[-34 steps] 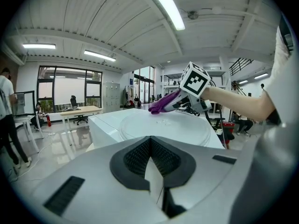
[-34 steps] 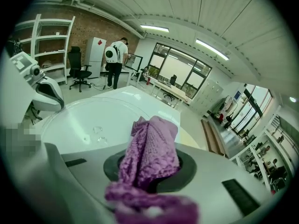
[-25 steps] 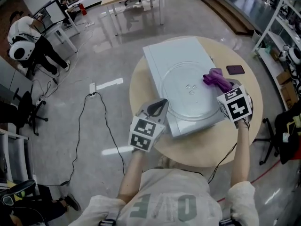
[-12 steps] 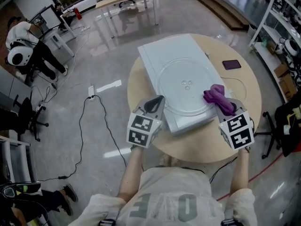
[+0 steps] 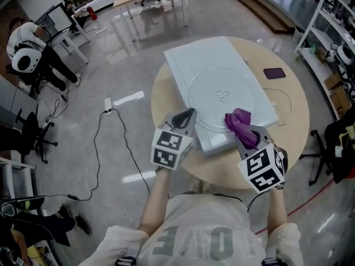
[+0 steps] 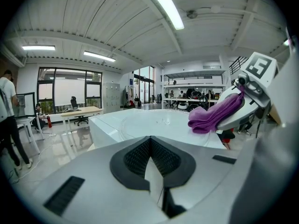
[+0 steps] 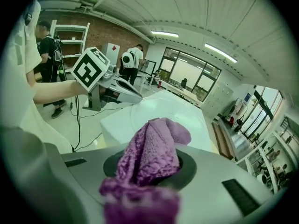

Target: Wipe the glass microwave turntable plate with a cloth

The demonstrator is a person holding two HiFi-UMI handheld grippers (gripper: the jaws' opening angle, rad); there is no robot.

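Tool state: my right gripper (image 5: 248, 133) is clamped on a bunched purple cloth (image 5: 239, 125). A wad sticks out past the jaw tips and more is heaped behind them. My left gripper (image 5: 186, 117) has its jaws pressed together with nothing between them. It is parked at the near-left corner of the white appliance casing (image 5: 194, 60).

Work piece: the glass turntable plate (image 5: 222, 96) lies flat on top of that casing, which sits on the round table (image 5: 294, 115). The cloth is over the plate's near-right sector, just inside the rim. I cannot confirm firm contact from any view.

Assessment of the step in hand:
- I should lower the right gripper until the protruding wad flattens on the glass. Only fabric should meet the plate, never the hard jaw tips.
- Pressure should be light, because the plate appears to rest loose and may slide or spin under a sideways push.
- Strokes are best run in arcs along the rim, then worked inward to the raised centre hub.
- The left gripper could brace the casing or the plate's edge if it starts to shift.
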